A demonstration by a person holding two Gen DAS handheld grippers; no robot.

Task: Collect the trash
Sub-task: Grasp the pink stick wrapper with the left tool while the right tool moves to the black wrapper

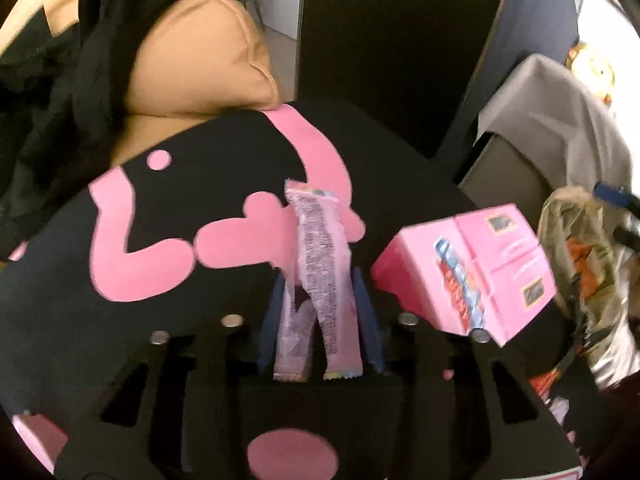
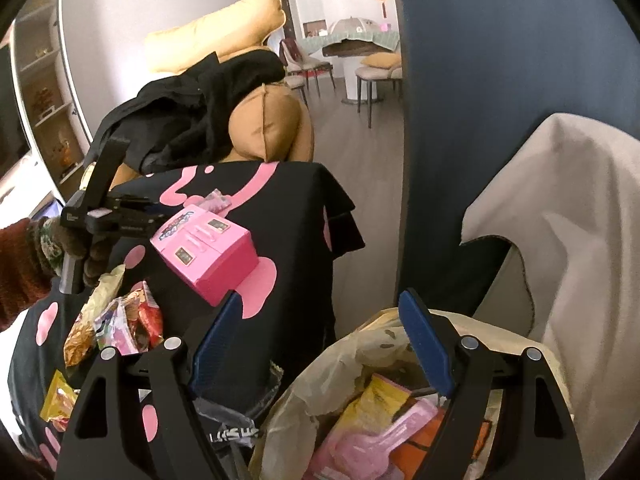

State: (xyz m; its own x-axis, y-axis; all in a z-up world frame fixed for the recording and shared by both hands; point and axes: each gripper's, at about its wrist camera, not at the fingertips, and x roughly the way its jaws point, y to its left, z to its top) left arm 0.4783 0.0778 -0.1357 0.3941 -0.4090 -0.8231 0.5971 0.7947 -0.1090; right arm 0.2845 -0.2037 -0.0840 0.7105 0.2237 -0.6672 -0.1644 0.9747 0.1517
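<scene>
My left gripper (image 1: 320, 300) is shut on a long pale pink snack wrapper (image 1: 316, 264) and holds it over a black cloth with pink shapes (image 1: 120, 240). A pink box (image 1: 472, 268) lies just right of it on the cloth. In the right wrist view my right gripper (image 2: 324, 340) is open and empty above a translucent trash bag (image 2: 332, 364) that holds yellow, pink and orange wrappers. The left gripper (image 2: 132, 212) shows there at the left, with the pink box (image 2: 208, 248) in front of it. Several loose wrappers (image 2: 116, 324) lie on the cloth's near left.
A tan cushion (image 1: 200, 64) and a dark garment (image 1: 52, 92) lie behind the cloth. A dark blue panel (image 2: 480, 100) stands to the right, with a grey cloth (image 2: 568, 220) draped beside it. A crumpled bag (image 1: 580, 272) sits at the right of the left wrist view.
</scene>
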